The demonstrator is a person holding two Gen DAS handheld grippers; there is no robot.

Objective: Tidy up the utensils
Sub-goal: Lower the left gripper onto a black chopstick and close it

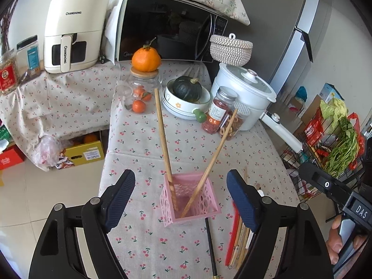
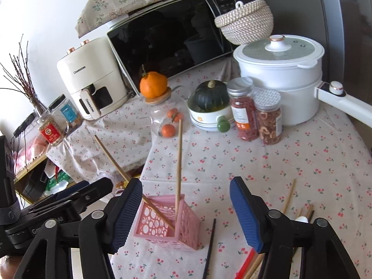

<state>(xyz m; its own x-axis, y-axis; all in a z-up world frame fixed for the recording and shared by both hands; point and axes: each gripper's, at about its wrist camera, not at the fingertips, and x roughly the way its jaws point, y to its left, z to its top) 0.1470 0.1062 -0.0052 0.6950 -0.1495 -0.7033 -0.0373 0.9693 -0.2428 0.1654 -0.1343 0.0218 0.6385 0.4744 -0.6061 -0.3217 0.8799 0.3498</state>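
The pink holder (image 1: 189,200) stands near the front of the tabletop (image 1: 144,139), close to its left edge, where the cherry-print cloth drops to the tiled floor; open cloth lies between it and the jars (image 1: 223,114), bowl and white pot (image 1: 244,93) further back. Readable writing: "CHANGHONG" on the cream air fryer (image 1: 74,32), "Midea" on the microwave (image 1: 162,28), "DAS" on the right gripper's body. The holder is square, with a cut-out lattice, and two wooden chopsticks (image 1: 164,137) lean apart in it. More chopsticks (image 1: 239,234), one red and one black, lie flat just to its right. The left gripper (image 1: 181,200) and right gripper (image 2: 186,211) both have fingers apart, holding nothing.
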